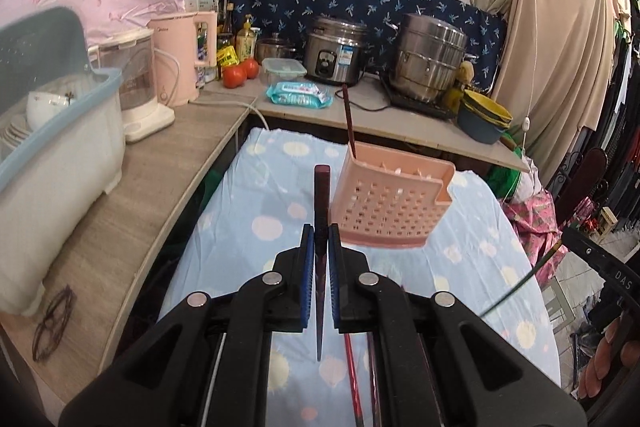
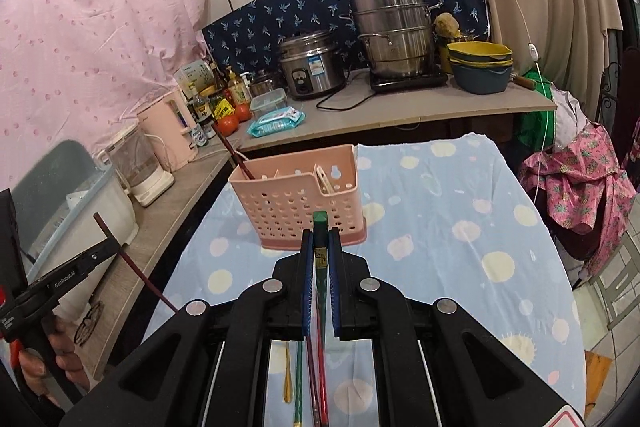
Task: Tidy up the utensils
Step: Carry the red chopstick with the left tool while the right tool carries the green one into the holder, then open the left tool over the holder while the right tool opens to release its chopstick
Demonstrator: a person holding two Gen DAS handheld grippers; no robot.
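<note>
While one dark chopstick already leans in our pink basket on the table, our left gripper pinches one maroon chopstick, and the right gripper clamps one green chopstick just before it.

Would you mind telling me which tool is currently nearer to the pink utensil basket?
Left, I think. The left tool, shut on a dark chopstick, sits just beside the pink basket. The right tool, gripping a green chopstick, hangs slightly further back from its front.
</note>
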